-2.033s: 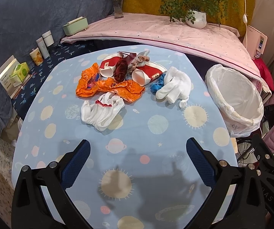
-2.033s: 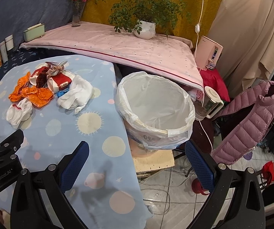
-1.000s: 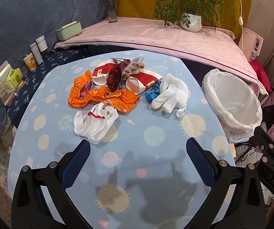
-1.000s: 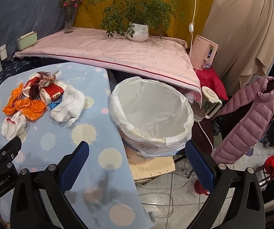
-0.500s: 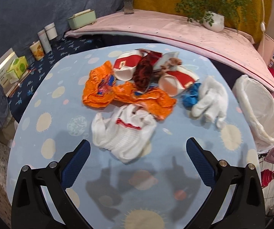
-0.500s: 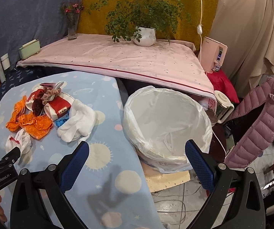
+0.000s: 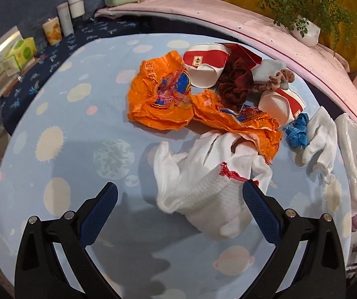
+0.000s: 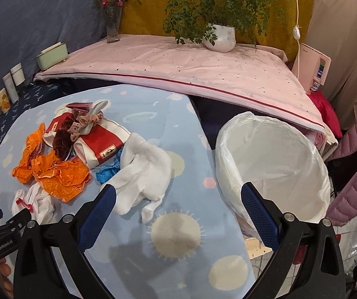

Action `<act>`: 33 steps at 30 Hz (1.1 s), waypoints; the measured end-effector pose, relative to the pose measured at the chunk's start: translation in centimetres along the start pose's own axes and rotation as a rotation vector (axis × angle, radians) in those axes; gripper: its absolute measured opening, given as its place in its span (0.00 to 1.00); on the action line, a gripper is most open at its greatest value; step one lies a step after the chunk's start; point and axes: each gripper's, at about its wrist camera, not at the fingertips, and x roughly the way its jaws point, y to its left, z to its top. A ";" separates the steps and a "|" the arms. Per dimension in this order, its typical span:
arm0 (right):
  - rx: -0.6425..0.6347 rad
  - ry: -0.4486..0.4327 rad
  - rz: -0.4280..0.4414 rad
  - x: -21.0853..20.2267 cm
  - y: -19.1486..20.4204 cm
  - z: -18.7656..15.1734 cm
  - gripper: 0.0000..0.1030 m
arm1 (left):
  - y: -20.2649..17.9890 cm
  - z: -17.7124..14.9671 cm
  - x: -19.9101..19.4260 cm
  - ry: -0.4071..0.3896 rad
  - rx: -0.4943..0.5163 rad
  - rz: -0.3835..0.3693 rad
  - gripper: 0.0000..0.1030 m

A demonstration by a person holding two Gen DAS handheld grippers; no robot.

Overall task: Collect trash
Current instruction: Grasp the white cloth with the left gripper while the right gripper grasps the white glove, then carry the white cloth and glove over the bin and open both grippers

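A heap of trash lies on the blue planet-print table [image 7: 61,149]: orange wrappers [image 7: 161,99], two red-and-white paper cups [image 7: 204,61], a dark red scrunchie [image 7: 233,84], a blue scrap [image 7: 296,130] and two white gloves. My left gripper [image 7: 177,214] is open, its jaws astride the near white glove with red trim [image 7: 203,182]. My right gripper [image 8: 178,214] is open, just in front of the other white glove [image 8: 145,172]. A white-lined trash bin [image 8: 273,164] stands right of the table.
A pink-covered bench [image 8: 178,59] with a potted plant [image 8: 219,37] and a flower vase [image 8: 112,27] runs behind. Cups and boxes [image 7: 61,22] line the left ledge. A pink jacket [image 8: 352,164] hangs at the far right.
My left gripper has moved forward and down to the red-trimmed white glove. My right gripper has moved left, towards the other glove. Both stayed open.
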 end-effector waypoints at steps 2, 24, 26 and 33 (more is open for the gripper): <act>0.003 0.010 0.005 0.9 0.5 0.2 0.93 | 0.2 0.2 0.6 0.015 -0.018 -0.023 0.93; -0.005 0.124 0.104 6.4 3.4 -0.7 0.10 | -0.6 0.1 -0.5 0.046 -0.002 -0.195 0.10; 0.007 0.105 0.119 5.7 3.1 -0.5 0.09 | -0.5 0.2 -1.1 0.033 -0.007 -0.196 0.10; 0.013 0.024 0.145 1.9 1.9 1.2 0.08 | -1.4 1.1 -4.6 -0.037 0.007 -0.214 0.09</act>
